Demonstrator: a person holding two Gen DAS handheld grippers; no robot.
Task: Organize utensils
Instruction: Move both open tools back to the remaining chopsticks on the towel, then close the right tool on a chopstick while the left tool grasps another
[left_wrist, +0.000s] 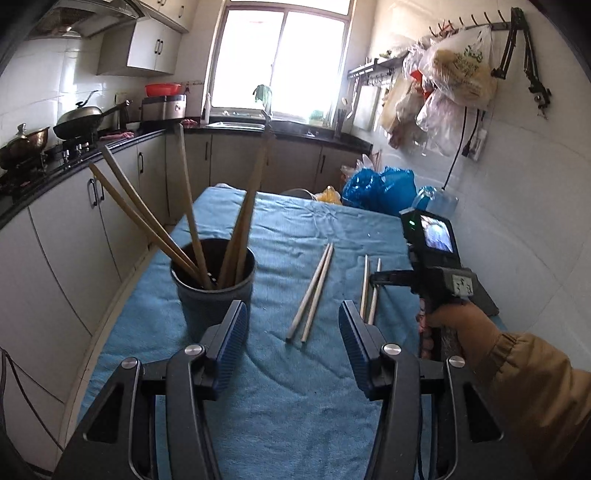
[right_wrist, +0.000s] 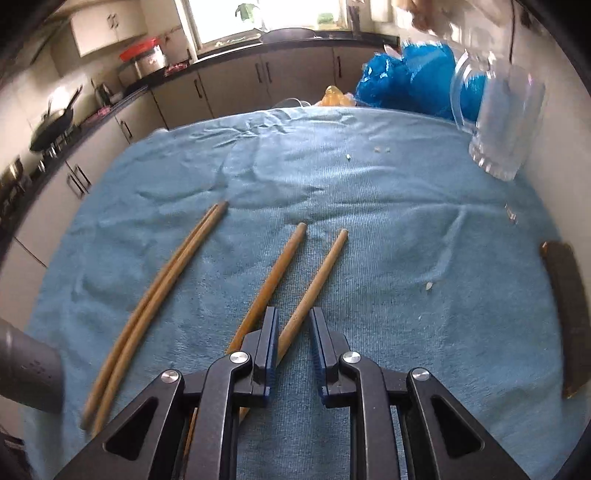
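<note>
- The right gripper (right_wrist: 293, 343) points down at the blue towel (right_wrist: 369, 221), its jaws drawn narrow around one wooden chopstick (right_wrist: 321, 269) of a loose pair; whether the pads actually press on it cannot be told.
- The left gripper (left_wrist: 293, 332) hangs over the towel with jaws about half apart and nothing between them.
- A dark cup (left_wrist: 212, 291) stands on the towel just ahead of the left gripper's left finger, holding five long wooden chopsticks (left_wrist: 188, 195) that lean outward (fanned, tips up).
- A touching pair of chopsticks (right_wrist: 155, 306) lies flat between the cup and the loose pair.
- The towel's far half is bare; a blue plastic bag (right_wrist: 406, 77) and a clear jar (right_wrist: 498, 122) sit at its far right corner.
</note>
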